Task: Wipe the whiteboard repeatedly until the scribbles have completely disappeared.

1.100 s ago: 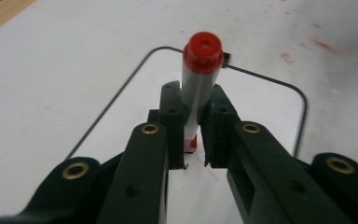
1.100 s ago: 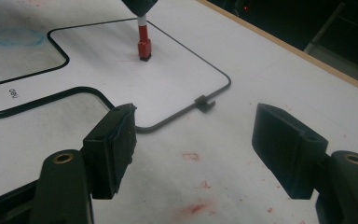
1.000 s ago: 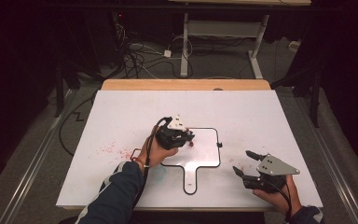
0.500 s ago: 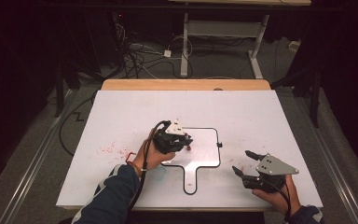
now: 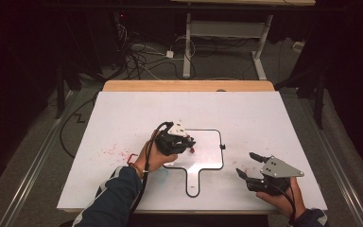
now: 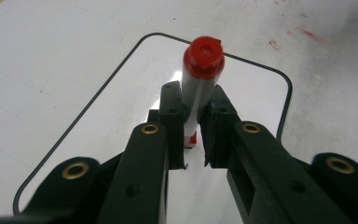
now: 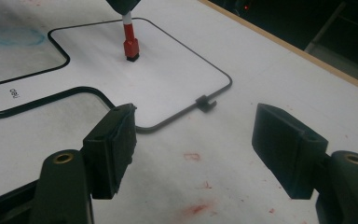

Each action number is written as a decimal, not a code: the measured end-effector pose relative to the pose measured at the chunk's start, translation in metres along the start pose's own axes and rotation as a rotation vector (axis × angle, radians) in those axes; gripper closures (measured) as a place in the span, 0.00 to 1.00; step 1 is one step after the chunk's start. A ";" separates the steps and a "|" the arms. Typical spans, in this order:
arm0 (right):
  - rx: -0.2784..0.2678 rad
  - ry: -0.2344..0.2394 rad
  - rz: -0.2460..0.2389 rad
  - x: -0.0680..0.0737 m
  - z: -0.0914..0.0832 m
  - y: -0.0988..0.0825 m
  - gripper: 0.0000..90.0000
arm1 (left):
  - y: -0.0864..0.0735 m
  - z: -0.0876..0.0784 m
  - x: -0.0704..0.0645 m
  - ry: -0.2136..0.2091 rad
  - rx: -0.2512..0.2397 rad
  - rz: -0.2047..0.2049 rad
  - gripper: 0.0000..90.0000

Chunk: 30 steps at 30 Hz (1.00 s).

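We see left tongs (image 6: 193,140) clamping a red-capped marker (image 6: 200,74), tip hidden on the whiteboard (image 5: 208,156); right tongs (image 7: 196,140) gape empty over the worktop (image 5: 123,113).

Table (image 5: 123,113) brightly lit from overhead; surroundings beyond it dark. Glare on whiteboard (image 6: 135,84); near jaws blurred.

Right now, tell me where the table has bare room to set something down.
The widest bare patch is the far strip between the paddle-shaped whiteboard and the table's wooden far edge. The left side is also free, past the red smears. It is crowded at the middle, where the left tongs hold a red marker on the board, and at the near right by the right tongs.
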State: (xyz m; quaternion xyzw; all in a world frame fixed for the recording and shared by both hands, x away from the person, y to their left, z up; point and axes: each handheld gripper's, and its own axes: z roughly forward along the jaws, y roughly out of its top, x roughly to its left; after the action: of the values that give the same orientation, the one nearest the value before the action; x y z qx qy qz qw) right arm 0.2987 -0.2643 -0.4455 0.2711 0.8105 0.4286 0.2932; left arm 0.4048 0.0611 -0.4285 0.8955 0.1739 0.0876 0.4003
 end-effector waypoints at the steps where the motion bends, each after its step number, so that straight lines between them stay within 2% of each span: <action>1: 0.000 0.003 0.001 0.000 0.000 0.000 0.35 | 0.001 0.000 -0.003 -0.017 0.008 0.015 0.87; 4: -0.001 0.003 0.002 0.000 0.000 0.000 0.35 | 0.004 -0.003 -0.012 -0.007 0.047 0.063 0.87; 6: 0.001 0.003 0.004 0.000 0.000 -0.001 0.35 | 0.003 -0.005 -0.011 -0.004 0.055 0.065 0.87; 9: 0.000 0.003 0.000 0.000 0.000 -0.001 0.35 | -0.002 -0.009 -0.001 0.027 0.047 0.027 0.87; 11: 0.000 0.001 0.001 0.000 0.000 0.000 0.35 | -0.006 -0.009 0.006 0.030 0.028 -0.013 0.87; 13: 0.002 0.001 0.003 0.000 0.001 -0.001 0.35 | -0.007 -0.008 0.007 0.025 0.014 -0.024 0.87; 16: 0.003 0.004 -0.001 0.000 0.001 -0.001 0.35 | -0.004 -0.004 -0.001 -0.016 0.001 -0.002 0.87; 18: 0.003 0.005 0.000 0.000 0.001 -0.001 0.35 | 0.000 0.001 -0.008 0.003 0.005 0.022 0.87; 19: 0.003 0.003 0.002 0.000 0.001 -0.001 0.35 | 0.003 0.004 -0.009 0.000 0.006 0.027 0.87; 22: 0.002 0.003 -0.003 0.000 0.001 0.000 0.35 | 0.011 0.014 -0.014 -0.028 -0.005 0.031 0.87; 25: -0.002 0.000 -0.002 0.000 -0.001 0.000 0.35 | 0.019 0.022 -0.022 -0.061 -0.006 0.054 0.87; 27: -0.001 0.000 0.003 0.000 0.000 0.000 0.35 | 0.024 0.025 -0.029 -0.064 0.006 0.082 0.87; 28: 0.001 0.000 0.004 -0.001 0.000 -0.001 0.35 | 0.025 0.026 -0.031 -0.081 0.008 0.085 0.87; 30: -0.001 0.000 0.001 -0.001 -0.001 -0.001 0.35 | 0.025 0.025 -0.033 -0.081 0.015 0.095 0.87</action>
State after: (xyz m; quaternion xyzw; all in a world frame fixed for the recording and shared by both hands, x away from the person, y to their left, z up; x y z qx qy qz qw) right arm 0.2983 -0.2655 -0.4457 0.2716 0.8100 0.4292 0.2931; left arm 0.3879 0.0157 -0.4271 0.9085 0.1153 0.0690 0.3956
